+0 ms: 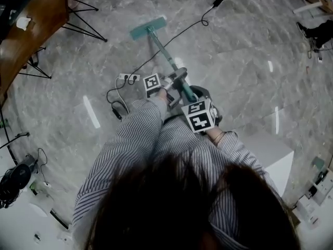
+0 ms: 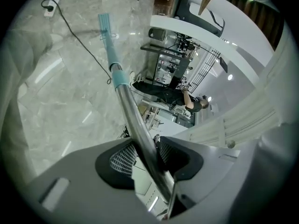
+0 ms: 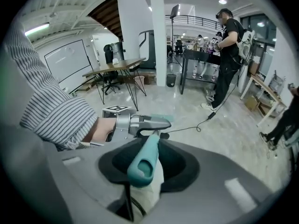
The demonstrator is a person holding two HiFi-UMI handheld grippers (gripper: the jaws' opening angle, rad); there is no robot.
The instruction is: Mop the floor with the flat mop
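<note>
The flat mop's teal head [image 1: 148, 28] lies on the grey marble floor ahead of me, and its pole [image 1: 165, 53] slants back to both grippers. My left gripper [image 1: 174, 78] is shut on the pole's metal part. In the left gripper view the metal pole [image 2: 140, 134] runs between the jaws [image 2: 148, 146] toward the teal collar [image 2: 119, 77] and the mop head [image 2: 104, 22]. My right gripper [image 1: 193, 99] is shut on the teal handle end [image 3: 142, 164], just behind the left one. The left gripper [image 3: 140, 122] shows in front of the right gripper [image 3: 147, 148].
A white power strip [image 1: 129, 77] and a black cable [image 1: 182, 34] lie on the floor beside the pole. A wooden table [image 1: 31, 25] and black chair legs [image 1: 83, 20] stand at the far left. A white box [image 1: 276, 155] is at my right. A person in black [image 3: 229, 41] stands ahead.
</note>
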